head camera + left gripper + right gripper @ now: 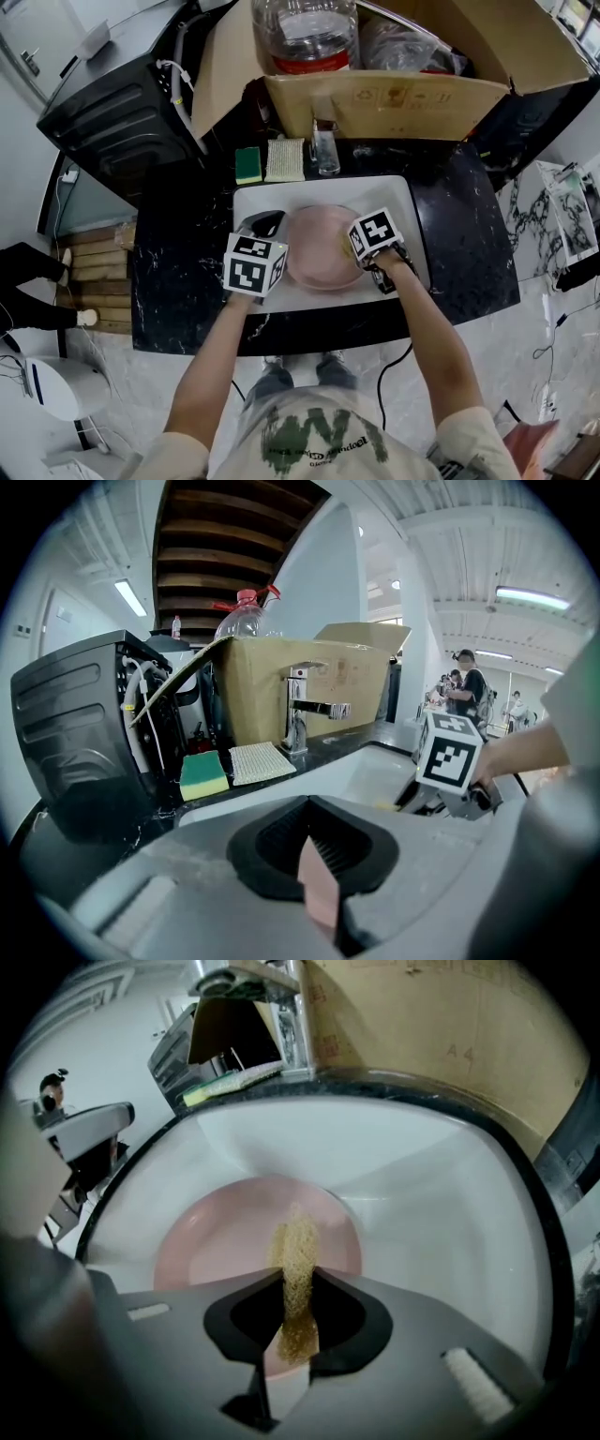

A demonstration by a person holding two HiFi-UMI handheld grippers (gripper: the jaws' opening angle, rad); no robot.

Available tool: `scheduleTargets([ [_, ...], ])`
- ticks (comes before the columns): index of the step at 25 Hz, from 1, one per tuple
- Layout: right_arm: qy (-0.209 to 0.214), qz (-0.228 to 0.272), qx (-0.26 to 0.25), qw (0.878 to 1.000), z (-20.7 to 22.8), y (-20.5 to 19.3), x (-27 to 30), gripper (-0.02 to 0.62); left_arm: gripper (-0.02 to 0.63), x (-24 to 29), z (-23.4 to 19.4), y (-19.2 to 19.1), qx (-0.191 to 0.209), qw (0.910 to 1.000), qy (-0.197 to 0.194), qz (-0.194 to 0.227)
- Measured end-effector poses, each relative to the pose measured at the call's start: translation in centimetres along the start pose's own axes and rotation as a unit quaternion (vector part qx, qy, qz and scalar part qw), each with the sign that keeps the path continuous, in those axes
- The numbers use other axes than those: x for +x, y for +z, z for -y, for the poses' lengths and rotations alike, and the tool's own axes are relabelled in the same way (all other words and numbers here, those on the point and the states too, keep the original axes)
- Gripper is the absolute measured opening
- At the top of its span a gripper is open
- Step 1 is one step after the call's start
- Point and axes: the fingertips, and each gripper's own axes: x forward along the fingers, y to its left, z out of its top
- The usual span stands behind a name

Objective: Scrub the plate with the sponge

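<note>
we've got L gripper (319, 878) clamped on pink plate (323, 251) rim at 9 o'clock, R gripper (295, 1312) pinching yellow sponge (296, 1269) over plate at 3 o'clock, white sink (405, 202) under

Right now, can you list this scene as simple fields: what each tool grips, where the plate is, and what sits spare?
Left gripper: jaws shut on the pink plate rim
Right gripper: jaws shut on a tan sponge, over the plate
Plate location: in the white sink
Spare on counter: green sponge, white pad, beside the faucet
</note>
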Motion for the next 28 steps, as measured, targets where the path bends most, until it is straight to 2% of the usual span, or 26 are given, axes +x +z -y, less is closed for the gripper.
scheduleTargets([
  [4, 0.005, 0.049, 0.017, 0.999, -0.6, 1.6, -1.5, 0.061, 0.002, -0.8, -0.7, 0.7, -0.001, 1.0000, 0.006, 0.007],
  [13, -0.010, 0.156, 0.011, 0.988, -1.9, 5.0, -7.0, 0.061, 0.003, -2.3, -1.1, 2.6, -0.015, 0.9994, 0.011, 0.027],
  [20, -0.020, 0.235, 0.016, 0.972, -2.5, 6.4, -12.1, 0.061, 0.002, -3.8, -0.8, 4.3, -0.030, 0.9985, 0.006, 0.045],
  [28, -0.029, 0.317, 0.015, 0.948, -3.7, 8.3, -17.3, 0.061, 0.003, -5.6, -1.5, 5.6, -0.022, 0.9980, 0.014, 0.059],
])
